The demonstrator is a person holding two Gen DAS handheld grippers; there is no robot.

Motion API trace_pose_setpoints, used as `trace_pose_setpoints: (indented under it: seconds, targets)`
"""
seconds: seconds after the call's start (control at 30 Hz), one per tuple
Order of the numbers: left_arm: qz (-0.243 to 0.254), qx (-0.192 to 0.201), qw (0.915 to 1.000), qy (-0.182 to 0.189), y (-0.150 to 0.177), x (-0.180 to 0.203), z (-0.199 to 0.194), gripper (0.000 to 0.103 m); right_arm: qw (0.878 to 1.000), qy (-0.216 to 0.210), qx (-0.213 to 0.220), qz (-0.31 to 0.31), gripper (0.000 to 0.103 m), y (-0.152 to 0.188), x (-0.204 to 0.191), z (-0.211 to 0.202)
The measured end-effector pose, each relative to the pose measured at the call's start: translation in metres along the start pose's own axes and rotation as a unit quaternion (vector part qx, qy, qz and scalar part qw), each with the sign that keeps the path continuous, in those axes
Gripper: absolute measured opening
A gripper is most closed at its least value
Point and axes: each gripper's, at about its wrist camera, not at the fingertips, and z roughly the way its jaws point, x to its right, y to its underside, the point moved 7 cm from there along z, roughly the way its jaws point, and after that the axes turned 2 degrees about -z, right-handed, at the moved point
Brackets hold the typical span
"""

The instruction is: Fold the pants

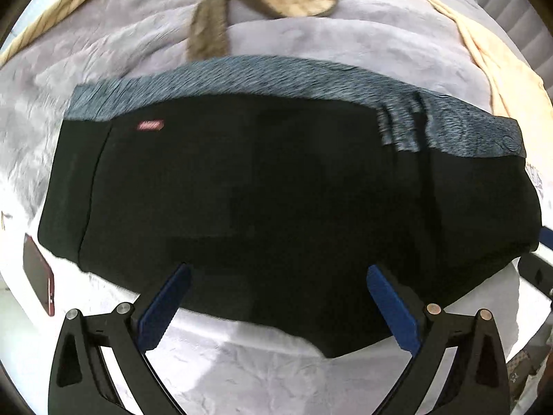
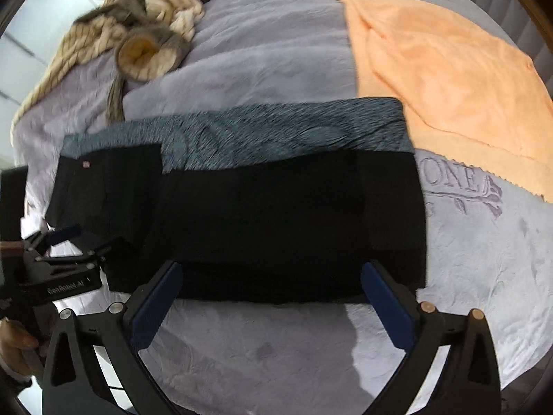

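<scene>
Black pants (image 1: pixel 262 193) with a blue-grey heathered waistband (image 1: pixel 242 79) lie folded flat on a lavender bed cover (image 1: pixel 114 41). A small red label (image 1: pixel 150 125) sits near their left end. My left gripper (image 1: pixel 278 271) hangs open over the near edge of the pants, nothing between its blue pads. In the right wrist view the same pants (image 2: pixel 276 221) lie as a long rectangle, and my right gripper (image 2: pixel 271 269) stands open above their near edge, holding nothing. The left gripper (image 2: pixel 65 242) shows at the left edge of that view, held by a hand (image 2: pixel 15 342).
An orange towel (image 2: pixel 442 76) lies at the back right, touching the waistband corner. A beige striped garment (image 2: pixel 138 27) is heaped at the back left. A dark red phone (image 1: pixel 38 275) rests on the cover left of the pants. Embroidered lettering (image 2: pixel 456 180) marks the cover.
</scene>
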Motion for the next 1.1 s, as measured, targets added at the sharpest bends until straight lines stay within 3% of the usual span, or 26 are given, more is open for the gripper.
trace_pose_setpoints:
  seconds: [0.13,0.4,0.57,0.73,1.1]
  targets:
    - [-0.017,-0.006,0.9998,0.003,0.031,-0.025,0.000,0.102,1.000,0.005,-0.019,-0.020,0.103,0.003,-0.025,0.006]
    - [-0.033,-0.011,0.9993,0.010,0.025,-0.062,0.020,0.102,0.998,0.030,-0.029,-0.041,0.103,-0.010,-0.052,0.015]
    - [-0.014,-0.001,0.9999,0.000,0.028,-0.060,0.038,0.102,0.995,0.069,-0.055,-0.052,0.103,-0.007,-0.053,0.039]
    - [-0.016,0.007,0.9998,0.006,0.036,-0.067,0.046,0.102,0.993,0.083,-0.054,-0.065,0.103,0.002,-0.054,0.045]
    - [-0.016,0.003,0.9998,-0.011,0.031,-0.034,0.047,0.102,0.992,0.092,-0.054,-0.072,0.103,0.008,-0.060,0.042]
